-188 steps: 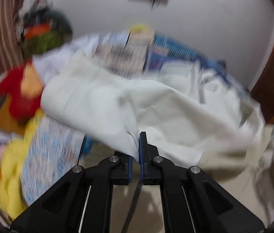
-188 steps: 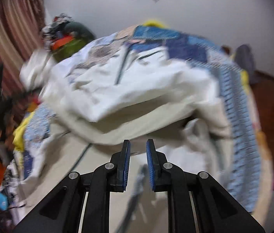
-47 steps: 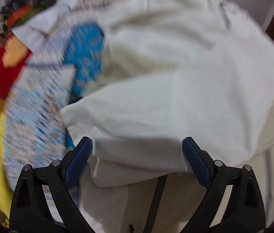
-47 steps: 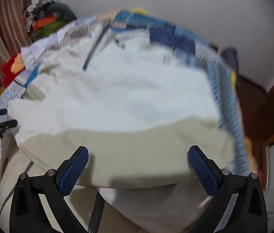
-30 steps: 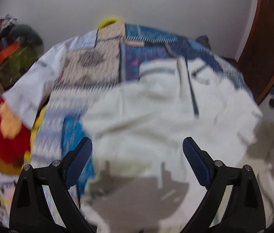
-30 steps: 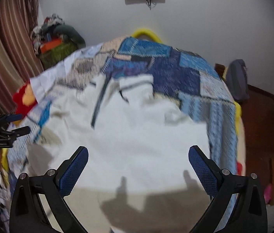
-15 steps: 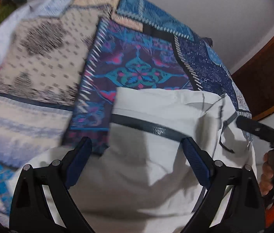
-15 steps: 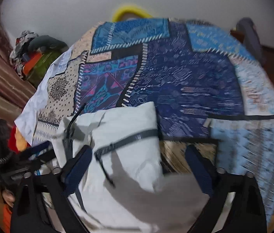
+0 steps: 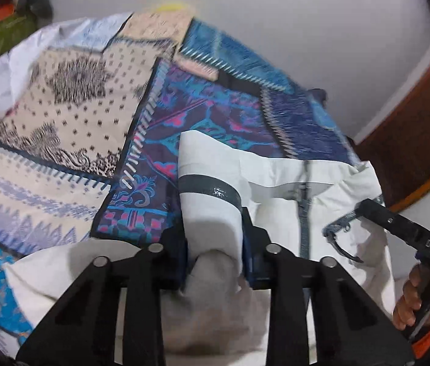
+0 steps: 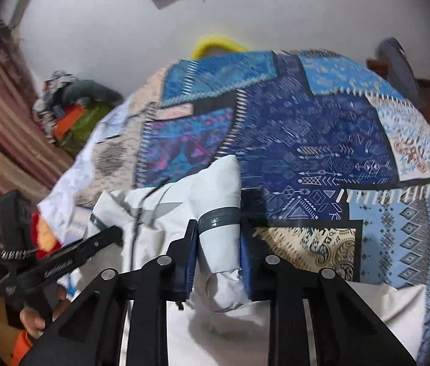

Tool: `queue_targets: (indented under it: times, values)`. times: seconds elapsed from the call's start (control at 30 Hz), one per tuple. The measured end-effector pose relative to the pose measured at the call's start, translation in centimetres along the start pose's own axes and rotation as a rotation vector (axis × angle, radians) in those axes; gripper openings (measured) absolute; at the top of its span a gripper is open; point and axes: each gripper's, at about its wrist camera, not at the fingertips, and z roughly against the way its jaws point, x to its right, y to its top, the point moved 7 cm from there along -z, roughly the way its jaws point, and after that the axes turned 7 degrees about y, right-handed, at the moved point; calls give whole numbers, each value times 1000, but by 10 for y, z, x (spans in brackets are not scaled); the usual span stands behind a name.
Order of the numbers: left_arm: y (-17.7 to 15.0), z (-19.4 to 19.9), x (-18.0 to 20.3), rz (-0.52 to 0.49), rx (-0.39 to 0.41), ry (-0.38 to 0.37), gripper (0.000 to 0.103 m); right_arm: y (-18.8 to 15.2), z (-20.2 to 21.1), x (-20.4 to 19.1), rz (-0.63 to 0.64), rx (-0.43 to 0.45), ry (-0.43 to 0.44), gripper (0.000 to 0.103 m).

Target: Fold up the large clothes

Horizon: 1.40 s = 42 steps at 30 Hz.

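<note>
Currently both the left gripper [image 9: 215, 253] and right gripper [image 10: 218, 262] have just closed their jaws on the white garment's [image 9: 275, 213] far corners on the bed [image 10: 321, 140], ready for folding.

white garment [image 9: 278, 210] with dark grey bands lies bunched on the patterned bedspread [image 9: 62, 116].
</note>
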Motion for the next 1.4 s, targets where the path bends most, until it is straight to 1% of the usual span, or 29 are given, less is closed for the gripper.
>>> queue_targets:
  times: [0.07,0.13,0.27,0.37,0.47,0.5,0.6,0.7,0.73,0.83,0.93,1.03,1.1,1.17,1.23,1.3,1.4]
  values:
    - [-4,24,9,-63,31,7,27,-5,18,-15,53,3,6,20]
    - [-14,59,17,-137,77,7,26,-13,35,-29,94,2,20,20]
    - [-39,117,28,-232,149,-2,27,-36,79,-55,173,23,45,20]
    - [-61,141,30,-252,151,-6,29,-56,111,-69,184,36,75,20]
    - [-83,156,29,-257,136,-22,34,-77,136,-79,188,36,86,20]
    - [-89,159,29,-251,133,-29,38,-87,143,-82,197,33,85,20]
    - [-112,168,28,-224,109,-50,46,-114,156,-92,224,14,69,20]
    - [-140,171,24,-218,70,-57,55,-142,162,-94,222,-14,62,20]
    - [-152,171,23,-220,51,-55,57,-152,163,-93,219,-22,56,20]
    - [-181,170,20,-233,-5,-51,58,-184,165,-85,198,-53,30,20]
    - [-213,168,13,-275,-45,-5,58,-215,162,-81,201,-94,10,20]
    - [-248,160,-1,-307,-118,50,58,-241,161,-78,211,-137,-13,21]
    - [-264,158,-12,-321,-151,89,58,-260,163,-77,210,-166,-9,22]
    - [-271,161,-24,-319,-164,106,58,-271,167,-78,221,-197,-15,24]
    - [-269,171,-33,-297,-150,104,58,-278,172,-79,253,-232,-34,26]
    - [-260,188,-41,-271,-117,89,58,-282,182,-83,294,-247,-45,27]
    - [-233,219,-47,-261,-24,97,59,-280,198,-90,325,-246,-39,28]
